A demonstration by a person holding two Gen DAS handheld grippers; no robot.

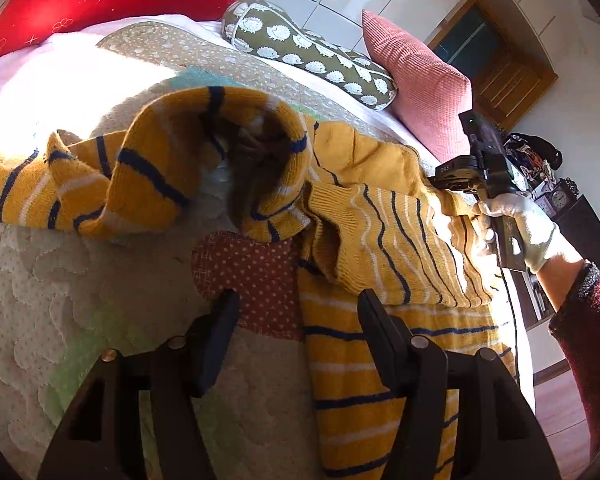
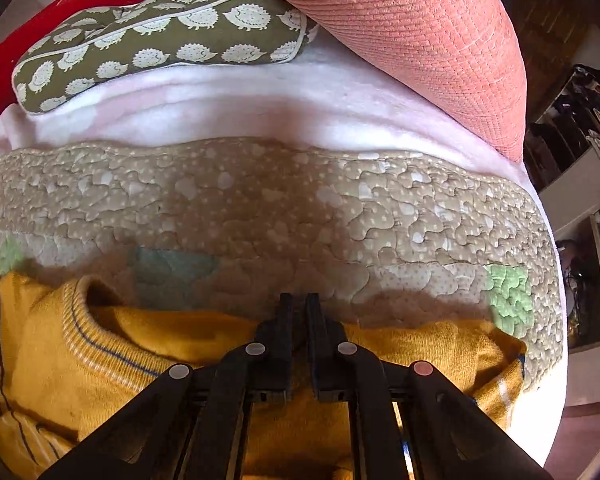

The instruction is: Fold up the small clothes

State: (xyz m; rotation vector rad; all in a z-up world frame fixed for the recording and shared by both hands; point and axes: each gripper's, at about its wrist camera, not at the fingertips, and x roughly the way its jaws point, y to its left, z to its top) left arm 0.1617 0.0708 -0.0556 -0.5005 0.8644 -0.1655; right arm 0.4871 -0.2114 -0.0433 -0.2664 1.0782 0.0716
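I am keeping my left gripper [image 1: 296, 308] gaping over the yellow striped sweater [image 1: 380, 240], which is lying on the quilt [image 1: 60, 280]; my right gripper [image 2: 299, 304] is pinching the sweater's upper edge.

A mustard-yellow knitted sweater [image 1: 380, 240] crossed by navy and white stripes lies on a beige quilt [image 1: 60, 280] speckled with white dots and stitched in scalloped shapes, with pale green, teal and a red white-dotted patch [image 1: 252, 264]. Behind it sit an olive bolster [image 1: 312, 52] printed with cream hedgehogs, a salmon-pink ribbed cushion [image 1: 416, 80], a red pillow [image 1: 80, 0] with small flowers and stars, and a pale pink blanket [image 2: 260, 108]. A white glove [image 1: 528, 224] meets a dark maroon sleeve [image 1: 588, 332]. Both grippers are black.
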